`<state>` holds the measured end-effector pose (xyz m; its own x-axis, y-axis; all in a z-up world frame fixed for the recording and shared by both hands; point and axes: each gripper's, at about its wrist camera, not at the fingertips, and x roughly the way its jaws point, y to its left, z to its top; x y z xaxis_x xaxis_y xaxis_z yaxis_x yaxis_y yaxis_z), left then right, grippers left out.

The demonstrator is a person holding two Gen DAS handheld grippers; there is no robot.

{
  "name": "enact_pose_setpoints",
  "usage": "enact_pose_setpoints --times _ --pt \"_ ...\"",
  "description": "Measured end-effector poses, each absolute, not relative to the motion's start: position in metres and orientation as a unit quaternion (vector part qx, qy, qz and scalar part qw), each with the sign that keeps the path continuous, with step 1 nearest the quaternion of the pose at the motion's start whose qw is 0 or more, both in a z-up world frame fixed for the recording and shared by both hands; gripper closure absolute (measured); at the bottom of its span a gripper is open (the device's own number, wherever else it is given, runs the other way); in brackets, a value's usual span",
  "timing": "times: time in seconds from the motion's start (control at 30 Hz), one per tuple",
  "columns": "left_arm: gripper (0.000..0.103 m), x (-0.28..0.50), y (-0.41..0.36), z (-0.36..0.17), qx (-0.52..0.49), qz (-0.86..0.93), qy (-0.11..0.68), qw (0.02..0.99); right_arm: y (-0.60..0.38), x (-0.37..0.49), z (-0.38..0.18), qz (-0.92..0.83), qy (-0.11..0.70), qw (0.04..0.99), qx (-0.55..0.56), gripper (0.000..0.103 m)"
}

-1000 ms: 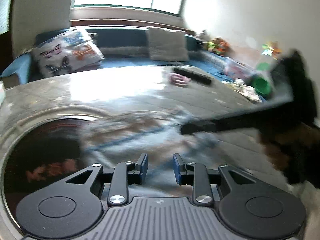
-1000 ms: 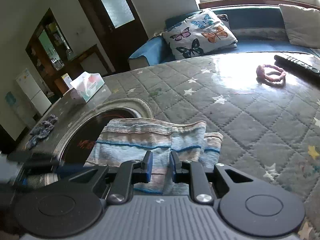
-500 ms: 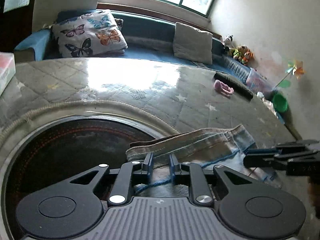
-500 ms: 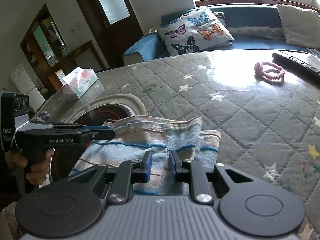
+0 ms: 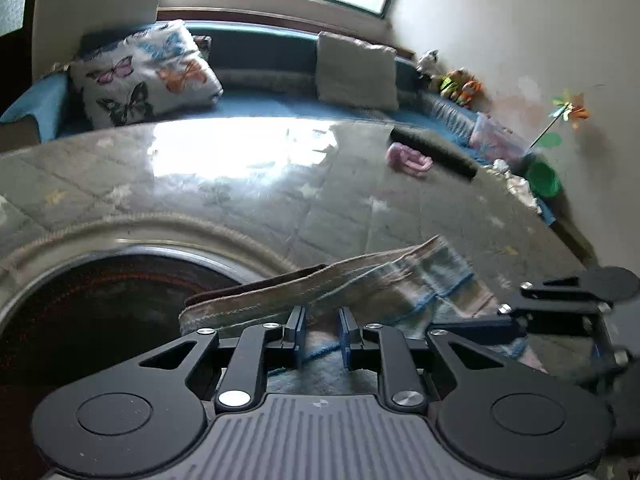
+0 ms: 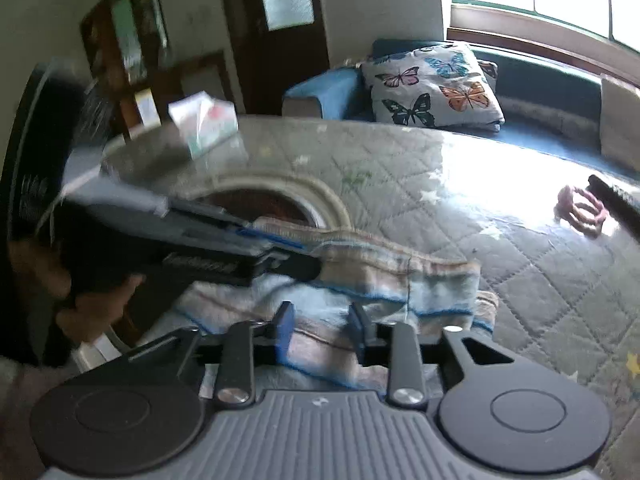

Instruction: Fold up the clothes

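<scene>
The striped garment (image 6: pixel 384 280) is seen as soft woven cloth; the tabletop (image 6: pixel 500 216) is covered by quilted fabric under a glossy film; each tool (image 5: pixel 322 332) is matt black plastic.

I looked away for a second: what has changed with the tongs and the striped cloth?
The right tongs are opening, fingers now apart over the striped cloth. The left tongs have narrowed and moved in at the cloth's folded edge. The cloth stays folded on the table; the pink ring is unmoved.

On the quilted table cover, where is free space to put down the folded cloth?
Free: the quilted cover between the striped cloth and the pink ring. Crowded: near the dark round opening, where both grippers work, and beside the tissue box.
</scene>
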<state>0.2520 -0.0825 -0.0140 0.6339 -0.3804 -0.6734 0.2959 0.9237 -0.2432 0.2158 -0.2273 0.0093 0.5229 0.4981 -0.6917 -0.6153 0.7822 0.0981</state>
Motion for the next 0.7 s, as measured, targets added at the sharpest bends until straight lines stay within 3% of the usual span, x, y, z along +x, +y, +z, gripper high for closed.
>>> enact_pose_setpoints --times 0.07,0.2,0.5,0.7 --pt "0.083 0.253 -0.083 -0.015 -0.057 -0.185 0.385 0.902 -0.222 0.208 0.009 0.320 0.361 0.870 -0.104 0.071" --pt "0.083 0.241 -0.082 -0.005 -0.051 -0.188 0.374 0.907 -0.216 0.189 0.018 0.332 0.343 0.869 -0.129 0.058" --pt "0.081 0.216 -0.087 0.002 -0.039 -0.191 0.376 0.906 -0.191 0.129 0.013 0.369 0.318 0.857 -0.171 0.049" --pt "0.081 0.204 -0.091 0.003 -0.033 -0.189 0.377 0.906 -0.173 0.092 0.001 0.386 0.302 0.847 -0.206 0.049"
